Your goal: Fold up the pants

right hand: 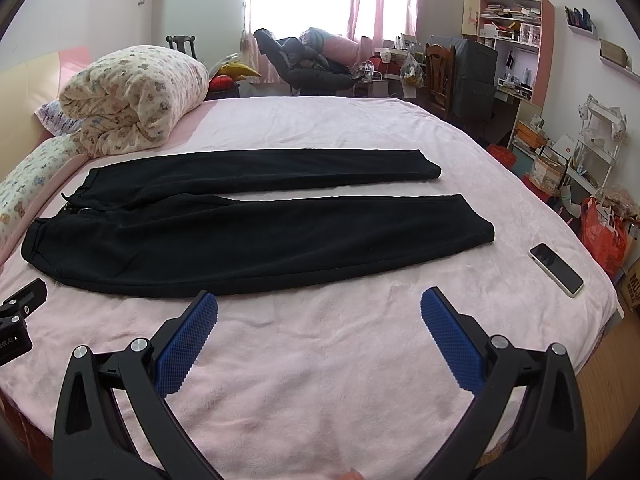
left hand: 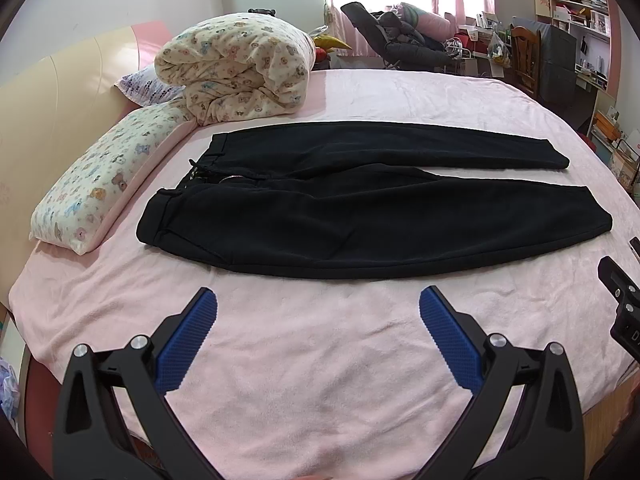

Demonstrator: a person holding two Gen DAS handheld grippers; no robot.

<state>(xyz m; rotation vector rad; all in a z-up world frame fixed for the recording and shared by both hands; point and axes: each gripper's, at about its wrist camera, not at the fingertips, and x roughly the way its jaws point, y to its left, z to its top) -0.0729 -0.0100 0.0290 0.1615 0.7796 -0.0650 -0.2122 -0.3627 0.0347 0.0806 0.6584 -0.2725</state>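
Pants [left hand: 320,216]: black, flat, unfolded on the pink bed [left hand: 320,380].
Left gripper [left hand: 318,312]: spread wide, empty, near pants' hem-side edge.
Right gripper [right hand: 319,312]: spread, empty, beside pants.

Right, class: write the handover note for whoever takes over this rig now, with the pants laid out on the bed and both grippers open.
Left gripper: jaws open, empty, above the pink bed, short of the pants.
Right gripper: jaws open, empty, also short of the pants.
Pants: black, flat, legs apart, waistband toward the pillow, hems toward the phone.
Done: pants spread out; no fold made.
Left: every fold, probably one leg over the other first. Keep clear of the phone.
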